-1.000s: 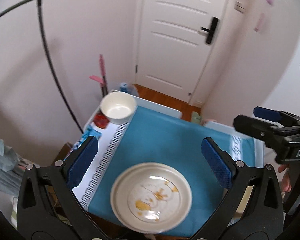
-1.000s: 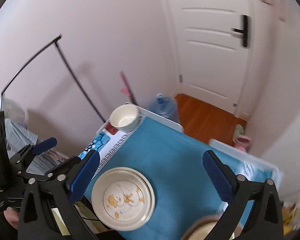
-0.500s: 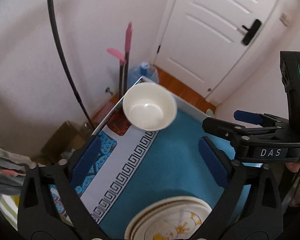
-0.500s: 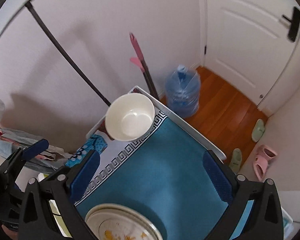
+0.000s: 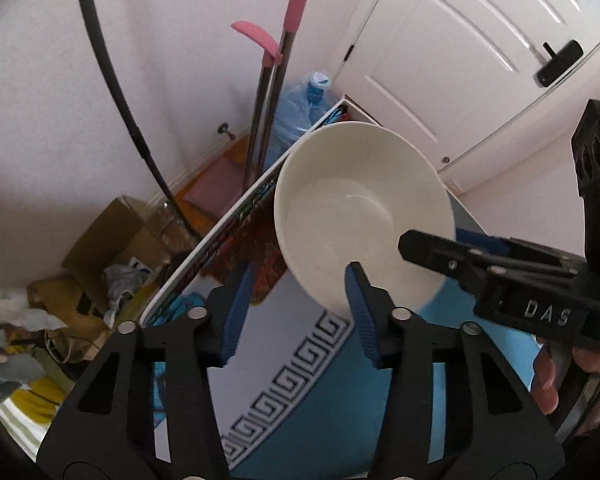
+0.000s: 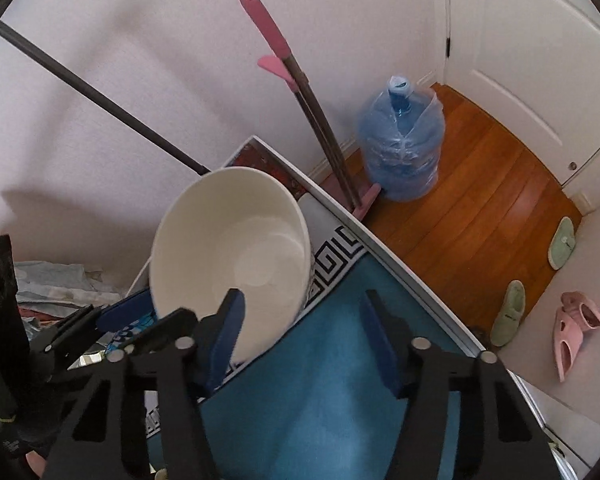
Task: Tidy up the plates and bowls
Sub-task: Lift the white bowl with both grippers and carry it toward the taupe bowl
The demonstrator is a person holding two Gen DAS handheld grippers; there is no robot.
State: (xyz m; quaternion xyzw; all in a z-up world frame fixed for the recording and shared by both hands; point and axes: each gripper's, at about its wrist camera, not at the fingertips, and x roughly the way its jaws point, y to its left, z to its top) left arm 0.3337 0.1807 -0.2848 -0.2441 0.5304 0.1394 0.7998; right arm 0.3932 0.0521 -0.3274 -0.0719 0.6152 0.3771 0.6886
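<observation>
A white bowl sits near the far corner of the table, on the white strip of the cloth with its dark key-pattern border, beside the blue middle part. The bowl looks empty and stands upright.

The left claw points steeply down at the near side of the bowl. Its jaws are closing, yet a clear gap is left between them; the right-hand blue pad overlaps the bowl's near rim in the left wrist view, while the other pad lies over the cloth outside the bowl. Whether any pad touches the rim cannot be told.

The right claw comes in from the other side, also pointing steeply down with its jaws closing and still apart. In the right wrist view its left-hand pad lies over the bowl's near rim and the other pad hangs over the blue cloth, beside the bowl. Contact cannot be told here either.

Each claw shows at the edge of the other's view, close to the bowl. A person's fingers hold the right one's handle.

Behind the table stand a pink-handled mop, a blue water jug and a white door; slippers lie on the wooden floor
</observation>
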